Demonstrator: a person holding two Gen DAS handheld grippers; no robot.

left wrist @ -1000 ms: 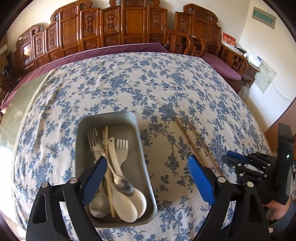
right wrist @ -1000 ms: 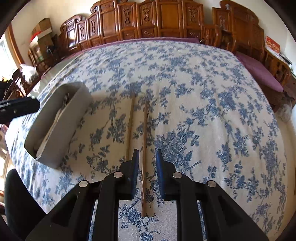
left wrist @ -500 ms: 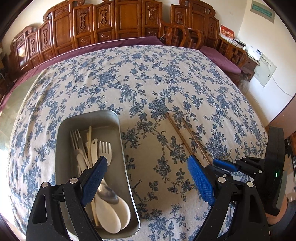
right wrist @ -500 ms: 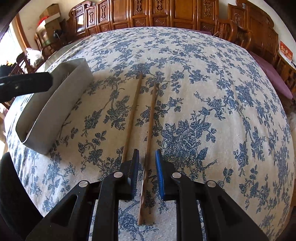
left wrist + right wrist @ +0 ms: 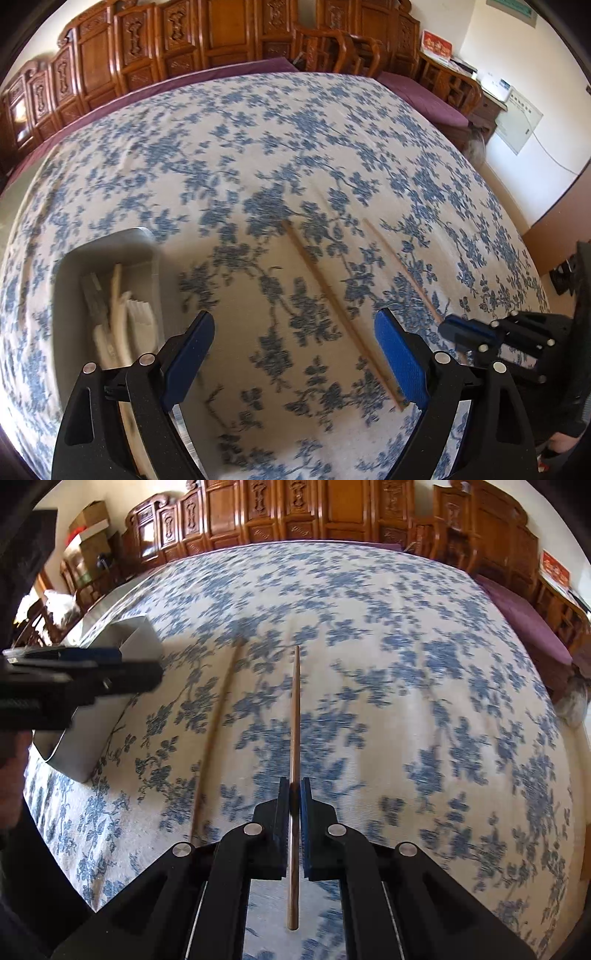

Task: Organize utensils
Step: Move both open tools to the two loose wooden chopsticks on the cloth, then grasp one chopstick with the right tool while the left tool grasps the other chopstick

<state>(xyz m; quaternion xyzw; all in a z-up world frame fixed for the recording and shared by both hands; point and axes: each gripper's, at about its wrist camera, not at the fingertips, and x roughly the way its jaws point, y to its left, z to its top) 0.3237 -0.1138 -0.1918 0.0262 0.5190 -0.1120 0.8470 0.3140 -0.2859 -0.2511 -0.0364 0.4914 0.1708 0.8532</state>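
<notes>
The right gripper (image 5: 294, 794) is clamped on one chopstick (image 5: 295, 716); the left gripper (image 5: 291, 360) gapes wide over the floral tablecloth (image 5: 295, 147), its mate (image 5: 332, 306) lying flat; leftward sits the metal tray (image 5: 70, 295) of utensils.

Tray (image 5: 107, 254) left of two chopsticks (image 5: 332, 302)

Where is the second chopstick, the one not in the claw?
The loose chopstick lies on the flowered tablecloth, between the metal tray and the chopstick pinched in the right claw.
</notes>
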